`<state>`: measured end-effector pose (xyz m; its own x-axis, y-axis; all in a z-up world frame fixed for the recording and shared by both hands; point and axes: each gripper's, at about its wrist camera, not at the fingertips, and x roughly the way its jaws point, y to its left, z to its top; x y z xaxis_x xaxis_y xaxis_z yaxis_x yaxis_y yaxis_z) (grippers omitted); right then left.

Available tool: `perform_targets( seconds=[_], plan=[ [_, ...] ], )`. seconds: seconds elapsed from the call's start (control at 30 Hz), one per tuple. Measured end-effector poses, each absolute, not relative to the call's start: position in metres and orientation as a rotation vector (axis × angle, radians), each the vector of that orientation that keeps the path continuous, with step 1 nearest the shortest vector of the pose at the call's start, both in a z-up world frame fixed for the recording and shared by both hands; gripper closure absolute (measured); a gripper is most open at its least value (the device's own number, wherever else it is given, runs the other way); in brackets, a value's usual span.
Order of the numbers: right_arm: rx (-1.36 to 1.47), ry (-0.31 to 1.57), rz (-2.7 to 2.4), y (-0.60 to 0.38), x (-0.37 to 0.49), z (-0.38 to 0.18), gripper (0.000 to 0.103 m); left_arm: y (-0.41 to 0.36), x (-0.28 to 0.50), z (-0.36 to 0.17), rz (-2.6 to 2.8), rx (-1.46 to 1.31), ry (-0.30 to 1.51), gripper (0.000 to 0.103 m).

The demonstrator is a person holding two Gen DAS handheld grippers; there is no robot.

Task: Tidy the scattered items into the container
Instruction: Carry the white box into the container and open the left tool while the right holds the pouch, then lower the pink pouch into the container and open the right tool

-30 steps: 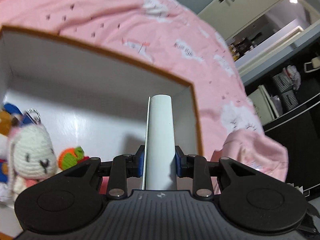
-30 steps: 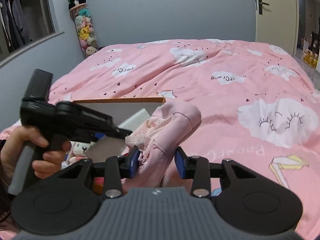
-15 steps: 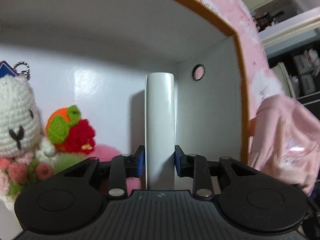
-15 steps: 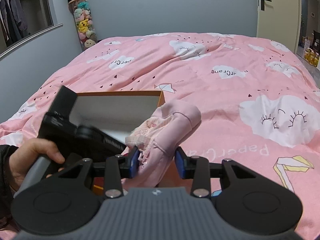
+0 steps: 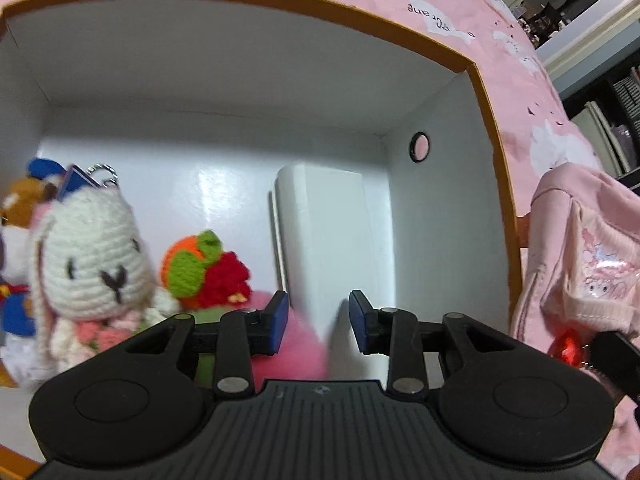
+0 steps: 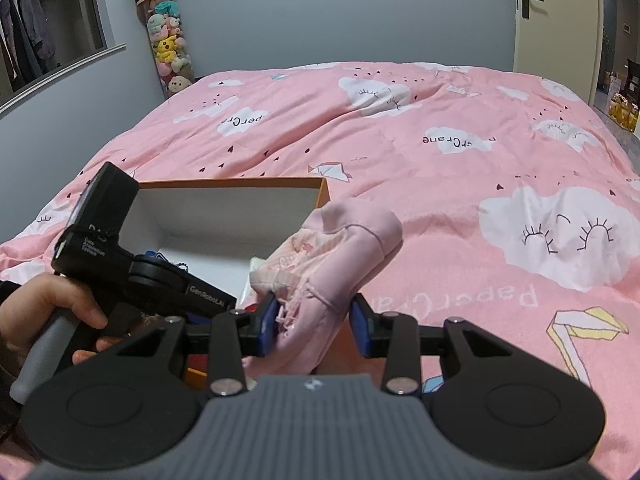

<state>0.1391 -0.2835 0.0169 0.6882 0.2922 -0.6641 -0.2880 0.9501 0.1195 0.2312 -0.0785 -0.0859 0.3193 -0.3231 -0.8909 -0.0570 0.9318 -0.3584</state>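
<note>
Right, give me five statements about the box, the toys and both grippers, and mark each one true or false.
1. The left gripper clamps the white block. False: its jaws stand open, the block lies free in the box.
2. The right gripper holds a pink garment. True.
3. A crocheted white bunny sits inside the box. True.
4. The box rim is blue. False: it is orange.
5. The pink garment lies inside the box. False: it is outside, held near the box's right wall.

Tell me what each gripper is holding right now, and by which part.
Left gripper: nothing, jaws open behind the white box. Right gripper: pink garment, gripped at its bunched lower end.
</note>
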Motion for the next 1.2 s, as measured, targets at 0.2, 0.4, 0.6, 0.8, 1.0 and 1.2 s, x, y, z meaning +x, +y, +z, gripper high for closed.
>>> perform_targets(
  seconds=[0.2,0.4,0.6,0.8,1.0,1.2],
  plan=[
    [0.004,0.742,0.325,-0.283,0.138,0.017,0.062,-0.083,0.241,-0.091,-0.240,-0.379,1.268,0.083],
    [0.001,0.745,0.323,-0.282,0.137,0.017,0.062,-0.089,0.250,-0.094,-0.303,-0.370,1.269,0.083],
    [-0.005,0.739,0.332,-0.280,0.137,0.019,0.062,-0.074,0.247,-0.091,-0.330,-0.428,1.264,0.083],
    [-0.055,0.706,0.407,-0.263,0.143,0.027,0.062,-0.052,0.236,-0.050,-0.314,-0.397,1.138,0.083],
    [-0.117,0.740,0.533,-0.230,0.159,0.017,0.062,-0.010,0.216,-0.033,-0.261,-0.440,1.099,0.083],
    [-0.121,0.853,0.582,-0.210,0.186,-0.011,0.062,0.009,0.201,-0.036,-0.244,-0.479,1.089,0.083]
  ],
)
